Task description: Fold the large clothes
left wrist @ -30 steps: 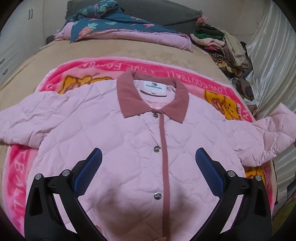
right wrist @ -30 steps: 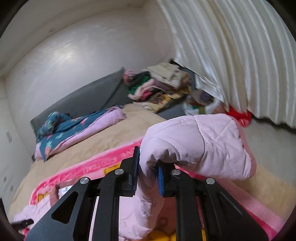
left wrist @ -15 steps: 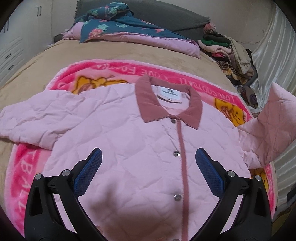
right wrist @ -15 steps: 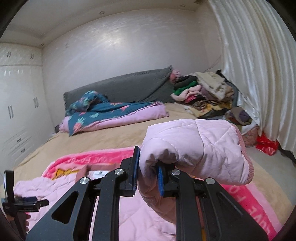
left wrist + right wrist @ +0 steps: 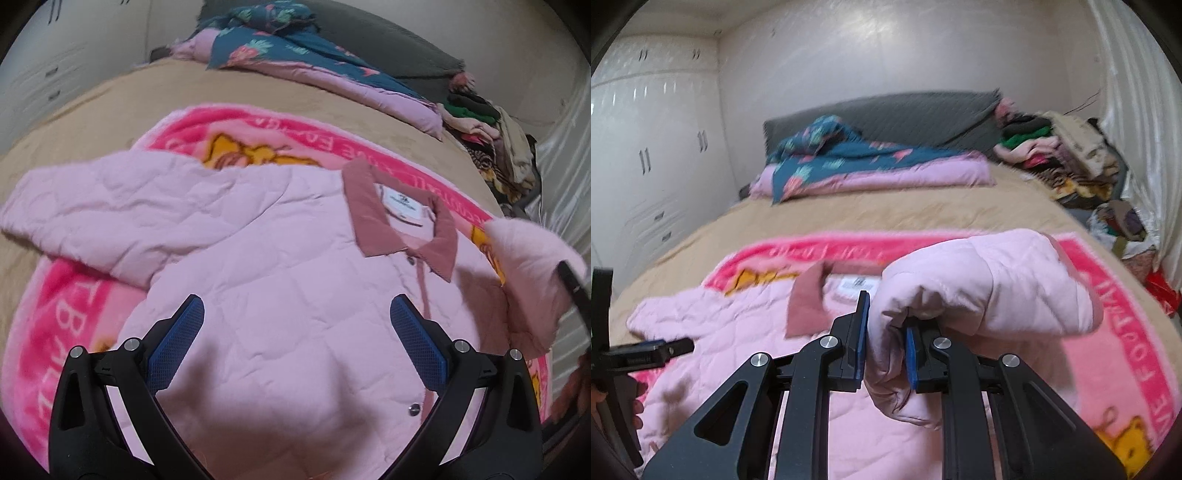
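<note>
A pink quilted jacket [image 5: 280,280] with a dusty-rose collar [image 5: 369,225] lies face up, snaps done up, on a pink cartoon blanket [image 5: 62,328]. My left gripper [image 5: 295,339] hovers open over its chest with nothing between the blue pads. One sleeve [image 5: 92,218] lies spread to the left. My right gripper [image 5: 886,343] is shut on the other sleeve [image 5: 990,288], which it holds lifted over the jacket near the collar [image 5: 809,306]. That raised sleeve [image 5: 532,269] shows at the right edge of the left wrist view.
The blanket lies on a tan bed [image 5: 886,210]. A folded pink and teal quilt [image 5: 864,166] sits by the grey headboard [image 5: 905,110]. A heap of clothes [image 5: 1060,155] is at the far right, beside a curtain [image 5: 1137,110]. White wardrobes [image 5: 646,155] stand on the left.
My right gripper has swung the held sleeve inward from the bed's right side over the jacket body. My left gripper has shifted left across the jacket, still open.
</note>
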A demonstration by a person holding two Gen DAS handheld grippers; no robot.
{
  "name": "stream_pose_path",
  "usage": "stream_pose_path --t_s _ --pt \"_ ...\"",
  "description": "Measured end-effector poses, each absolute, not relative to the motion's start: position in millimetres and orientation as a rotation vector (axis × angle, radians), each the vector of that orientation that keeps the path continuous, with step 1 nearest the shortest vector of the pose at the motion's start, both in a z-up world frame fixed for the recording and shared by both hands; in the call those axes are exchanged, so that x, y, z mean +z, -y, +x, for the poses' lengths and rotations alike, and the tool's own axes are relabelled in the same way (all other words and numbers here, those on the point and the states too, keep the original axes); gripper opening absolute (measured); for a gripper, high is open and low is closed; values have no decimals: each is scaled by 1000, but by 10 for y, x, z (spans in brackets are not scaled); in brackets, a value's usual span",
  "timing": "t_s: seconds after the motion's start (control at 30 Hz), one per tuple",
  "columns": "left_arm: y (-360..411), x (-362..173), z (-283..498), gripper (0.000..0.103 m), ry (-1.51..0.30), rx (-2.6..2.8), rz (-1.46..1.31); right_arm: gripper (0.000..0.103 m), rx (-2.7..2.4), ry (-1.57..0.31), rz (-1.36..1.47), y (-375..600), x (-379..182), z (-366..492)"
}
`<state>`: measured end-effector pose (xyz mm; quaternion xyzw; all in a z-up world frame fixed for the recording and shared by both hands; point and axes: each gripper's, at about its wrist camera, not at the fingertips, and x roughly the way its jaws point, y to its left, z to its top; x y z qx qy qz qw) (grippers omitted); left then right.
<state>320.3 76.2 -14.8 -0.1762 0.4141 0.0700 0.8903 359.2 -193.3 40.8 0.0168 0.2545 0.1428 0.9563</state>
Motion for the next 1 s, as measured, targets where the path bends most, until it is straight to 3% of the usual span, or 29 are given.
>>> stream_pose_path --t_s 0.3,0.47,0.57,0.63,0.7,0.73,0.77,0.87,1.0 --pt "-1015 -381 3188 95 -870 140 -496 21 398 -678 51 1362 -266 3688" --pt "-1097 -403 3240 95 -864 134 -535 61 376 -775 246 1580 -449 3607" --pt "-1146 -397 3282 95 -858 139 -535 79 297 -759 468 1942 -490 3496" --pt "-1185 -396 3301 95 -853 136 -549 84 250 -726 626 2183 -508 3493" --pt "-1214 -397 3309 95 -851 127 -559 82 266 -728 669 2232 -495 3588" --pt "-1223 -396 3312 95 -850 123 -562 54 285 -719 654 2208 -443 3633" --pt "-1234 -395 3317 95 -849 119 -564 36 307 -705 615 2150 -362 3661" --pt "-1295 -375 3318 95 -834 106 -586 28 343 -621 467 1909 -61 3627" --pt "-1448 -309 3257 95 -779 98 -647 27 417 -567 275 1368 170 3591"
